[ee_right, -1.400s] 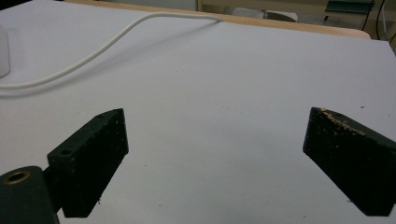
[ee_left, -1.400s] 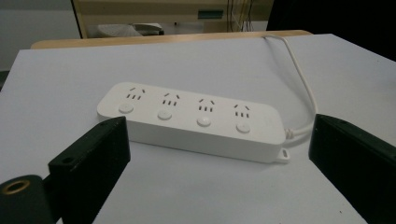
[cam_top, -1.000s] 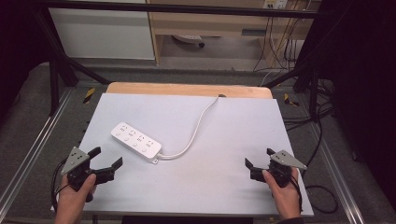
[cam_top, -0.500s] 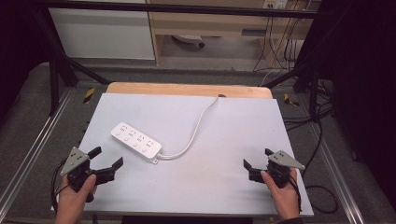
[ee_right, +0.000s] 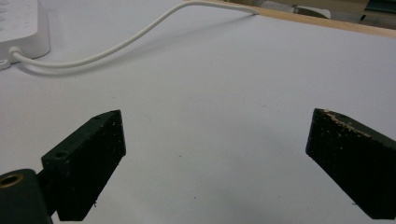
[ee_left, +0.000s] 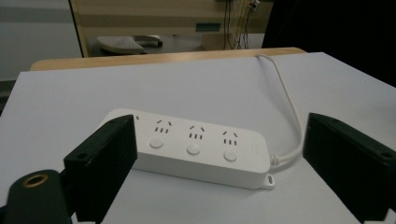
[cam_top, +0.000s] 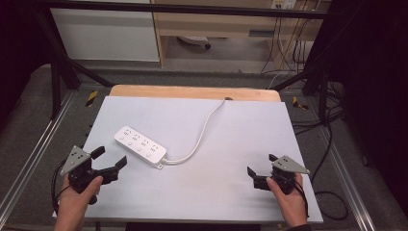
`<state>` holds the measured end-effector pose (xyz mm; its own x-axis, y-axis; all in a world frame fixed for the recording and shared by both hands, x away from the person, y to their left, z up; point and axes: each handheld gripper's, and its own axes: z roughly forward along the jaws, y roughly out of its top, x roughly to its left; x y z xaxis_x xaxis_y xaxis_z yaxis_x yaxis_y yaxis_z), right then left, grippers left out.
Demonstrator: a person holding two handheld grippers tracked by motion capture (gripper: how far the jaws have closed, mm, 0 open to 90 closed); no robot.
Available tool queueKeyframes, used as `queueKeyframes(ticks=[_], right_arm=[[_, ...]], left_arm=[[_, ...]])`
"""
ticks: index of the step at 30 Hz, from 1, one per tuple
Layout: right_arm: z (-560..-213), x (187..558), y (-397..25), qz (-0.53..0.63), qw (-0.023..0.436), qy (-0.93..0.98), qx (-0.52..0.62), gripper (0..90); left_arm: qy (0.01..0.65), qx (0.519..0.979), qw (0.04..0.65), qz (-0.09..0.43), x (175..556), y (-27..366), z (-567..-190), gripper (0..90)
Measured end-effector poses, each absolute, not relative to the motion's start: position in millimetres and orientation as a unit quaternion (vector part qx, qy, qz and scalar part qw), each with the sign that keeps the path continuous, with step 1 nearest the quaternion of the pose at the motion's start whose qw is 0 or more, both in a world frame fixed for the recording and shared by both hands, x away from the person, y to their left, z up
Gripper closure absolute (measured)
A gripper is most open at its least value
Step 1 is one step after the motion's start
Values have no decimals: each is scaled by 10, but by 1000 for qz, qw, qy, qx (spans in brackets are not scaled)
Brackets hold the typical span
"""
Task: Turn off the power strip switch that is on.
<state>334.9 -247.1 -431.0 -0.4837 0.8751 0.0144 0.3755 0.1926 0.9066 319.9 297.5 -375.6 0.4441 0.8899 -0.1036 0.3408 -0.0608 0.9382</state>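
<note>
A white power strip (cam_top: 140, 147) lies at an angle on the white table top (cam_top: 231, 144), left of centre; its white cable (cam_top: 199, 137) curves back to the table's far edge. In the left gripper view the power strip (ee_left: 196, 147) lies just beyond the wide-apart jaws. My left gripper (cam_top: 109, 161) is open near the table's front left corner, a short way from the strip. At the front right my right gripper (cam_top: 261, 164) is open with nothing between its jaws. The right gripper view catches the strip's end (ee_right: 21, 28) and its cable (ee_right: 116, 44) at top left.
A wooden strip (cam_top: 192, 92) runs along the table's far edge. Black frame bars and loose cables (cam_top: 332, 144) stand around the table on the grey floor. A wooden cabinet (cam_top: 216, 24) sits behind.
The right gripper has slid slightly toward the table's front edge. The left gripper and the power strip have stayed in place.
</note>
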Motion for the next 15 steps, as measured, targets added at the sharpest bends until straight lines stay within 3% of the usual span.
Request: queueKeyframes(ticks=[15], right_arm=[[-4324, 3362, -2454, 462, 265, 729, 430, 49]], left_arm=[[442, 686, 516, 260, 3566, 2751, -3499, 58]])
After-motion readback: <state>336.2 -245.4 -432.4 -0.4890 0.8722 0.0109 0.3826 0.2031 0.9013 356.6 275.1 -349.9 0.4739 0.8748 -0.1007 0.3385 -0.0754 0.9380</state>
